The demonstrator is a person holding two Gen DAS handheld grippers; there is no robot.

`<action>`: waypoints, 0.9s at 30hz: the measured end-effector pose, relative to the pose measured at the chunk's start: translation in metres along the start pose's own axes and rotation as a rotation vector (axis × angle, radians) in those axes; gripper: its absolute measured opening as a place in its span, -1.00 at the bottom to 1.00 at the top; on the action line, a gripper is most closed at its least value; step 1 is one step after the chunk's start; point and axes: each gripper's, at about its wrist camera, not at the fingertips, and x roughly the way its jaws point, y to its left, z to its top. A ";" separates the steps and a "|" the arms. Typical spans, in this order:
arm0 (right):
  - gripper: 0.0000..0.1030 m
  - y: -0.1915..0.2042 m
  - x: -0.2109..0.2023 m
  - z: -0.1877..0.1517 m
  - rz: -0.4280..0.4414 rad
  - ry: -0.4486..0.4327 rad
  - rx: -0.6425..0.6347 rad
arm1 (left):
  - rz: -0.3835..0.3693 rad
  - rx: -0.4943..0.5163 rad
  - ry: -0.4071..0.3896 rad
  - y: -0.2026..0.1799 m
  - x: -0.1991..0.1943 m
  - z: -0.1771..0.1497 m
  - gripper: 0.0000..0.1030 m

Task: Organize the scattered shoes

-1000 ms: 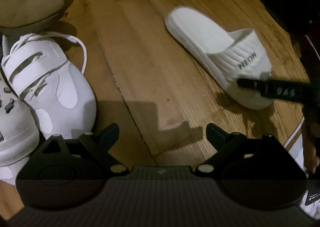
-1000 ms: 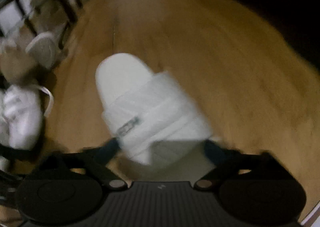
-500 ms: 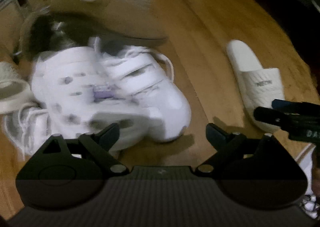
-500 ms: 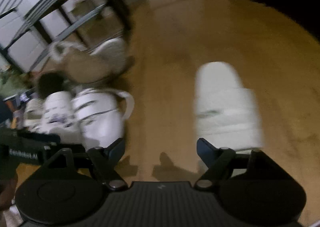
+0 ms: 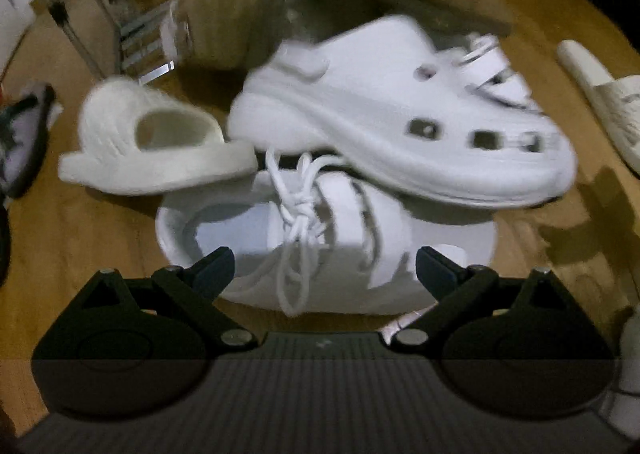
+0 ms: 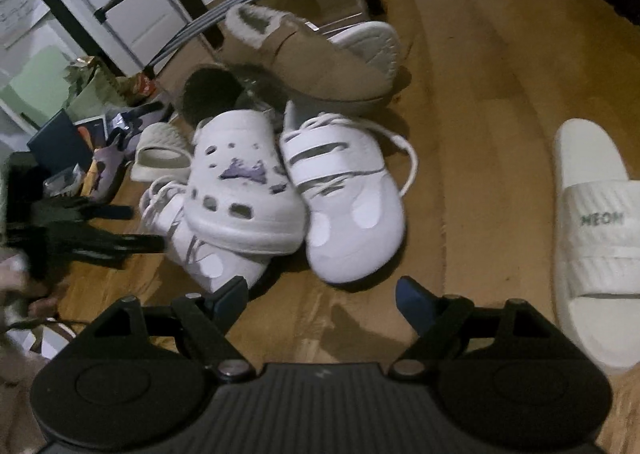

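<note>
A white laced sneaker [image 5: 320,246] lies on the wooden floor [image 5: 80,238], partly under a white clog [image 5: 400,113], and it is framed by the left gripper [image 5: 325,268], whose fingers are spread wide and grasp nothing. The right gripper [image 6: 322,296] is held low over bare floor, also released, between the shoe pile and a white slide [image 6: 592,230].

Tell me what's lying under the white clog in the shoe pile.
The white clog rests on a white lace-up sneaker; its laces and heel opening show in the left wrist view. The sneaker's toe end is covered by the clog.
</note>
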 end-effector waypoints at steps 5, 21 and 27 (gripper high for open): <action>0.65 0.018 0.002 0.001 -0.026 0.011 -0.070 | -0.031 -0.100 -0.004 0.002 0.008 -0.005 0.96; 0.68 0.005 0.006 -0.003 -0.028 0.038 0.025 | -0.118 -0.328 0.001 -0.004 0.006 -0.025 0.00; 0.69 0.001 0.008 -0.003 -0.008 0.053 0.044 | -0.236 -0.325 -0.008 -0.014 -0.017 -0.042 -0.45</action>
